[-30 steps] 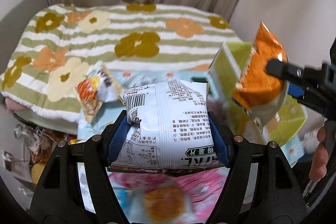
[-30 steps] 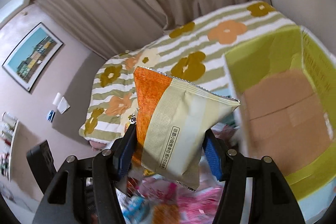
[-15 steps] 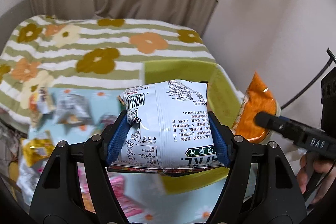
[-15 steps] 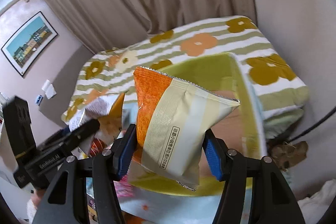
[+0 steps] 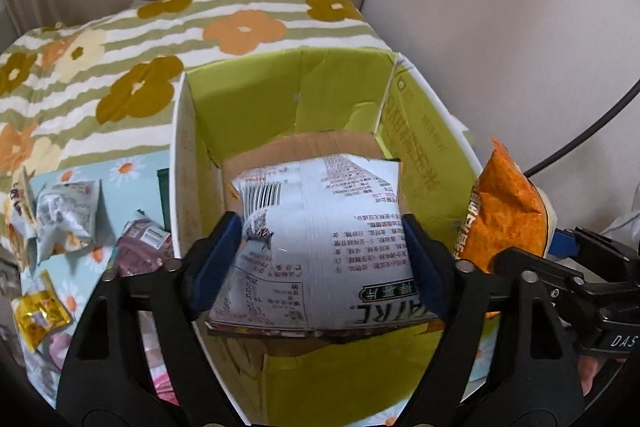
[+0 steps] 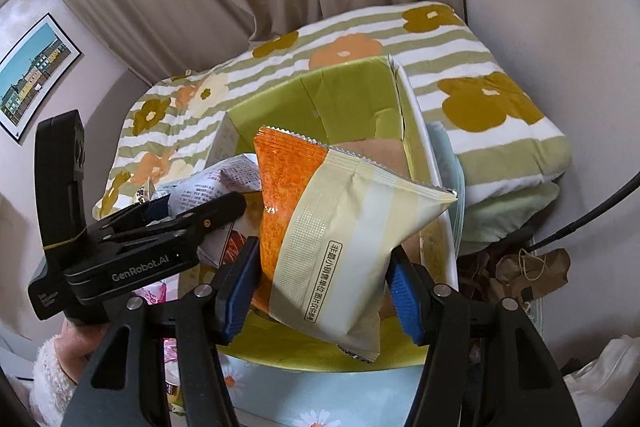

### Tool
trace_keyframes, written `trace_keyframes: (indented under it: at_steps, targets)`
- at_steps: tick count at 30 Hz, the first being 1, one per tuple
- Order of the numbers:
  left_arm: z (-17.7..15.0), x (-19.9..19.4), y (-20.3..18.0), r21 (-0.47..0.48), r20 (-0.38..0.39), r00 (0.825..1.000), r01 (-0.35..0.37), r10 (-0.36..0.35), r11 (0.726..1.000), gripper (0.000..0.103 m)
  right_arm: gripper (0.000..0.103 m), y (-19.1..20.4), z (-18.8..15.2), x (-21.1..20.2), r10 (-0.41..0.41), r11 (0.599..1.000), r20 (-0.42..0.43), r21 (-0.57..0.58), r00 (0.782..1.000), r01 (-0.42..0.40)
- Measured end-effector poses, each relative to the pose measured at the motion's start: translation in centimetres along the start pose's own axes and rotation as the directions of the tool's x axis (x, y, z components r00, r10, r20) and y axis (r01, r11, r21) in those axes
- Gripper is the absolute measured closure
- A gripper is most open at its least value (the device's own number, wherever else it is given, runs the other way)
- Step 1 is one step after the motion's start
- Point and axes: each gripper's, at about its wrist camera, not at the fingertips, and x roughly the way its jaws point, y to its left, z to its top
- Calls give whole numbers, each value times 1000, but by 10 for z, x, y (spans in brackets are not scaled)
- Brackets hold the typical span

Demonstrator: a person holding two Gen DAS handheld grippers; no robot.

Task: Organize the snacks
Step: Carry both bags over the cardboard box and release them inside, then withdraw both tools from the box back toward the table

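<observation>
Both loaded up and parked over the green box [image 5: 280,99]. Left gripper [image 5: 320,251] clamped tight on the white snack bag [image 5: 320,227], box floor straight ahead and below the jaws, so nearer the drop. Right gripper [image 6: 320,287] pinching the orange-and-cream bag [image 6: 340,227], long axis running up and away from the jaws, box just ahead. Probably just needs letting go. More packets [image 5: 64,223] loose off to the left of the left jaws.

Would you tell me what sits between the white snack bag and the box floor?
Nothing: in the left wrist view, white snack bag hangs over bare cardboard box floor.
</observation>
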Motion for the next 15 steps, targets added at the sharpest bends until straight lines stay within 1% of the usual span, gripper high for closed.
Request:
trace_keyframes:
  at_steps: [1, 2, 3, 7, 10, 13, 15]
  targets:
    - [0, 1, 2, 3, 2, 1000, -9, 9, 1000, 9, 47, 0, -1, 3, 2, 1000, -7, 0, 1000, -2]
    - [0, 1, 3, 5, 8, 1000, -19, 19, 1000, 4, 47, 0, -1, 5, 7, 1000, -14, 0, 1000, -7]
    - [0, 0, 5, 3, 15, 999, -28, 28, 1000, 3, 47, -1, -2, 8, 9, 1000, -23, 0, 1000, -9]
    - [-2, -8, 13, 4, 23, 998, -65, 65, 998, 3, 47, -1, -5, 12, -19, 1000, -38, -19, 999, 18]
    - [-8, -15, 19, 31, 21, 994, -110, 109, 993, 3, 47, 2, -7, 16, -56, 997, -59, -50, 997, 53]
    - [-13, -21, 24, 34, 23, 992, -123, 122, 992, 3, 47, 8, -8, 22, -64, 994, -91, -92, 994, 56]
    - [-16, -24, 30, 18, 17, 993, -121, 120, 993, 3, 46, 10, -10, 25, -69, 992, -100, -108, 993, 58]
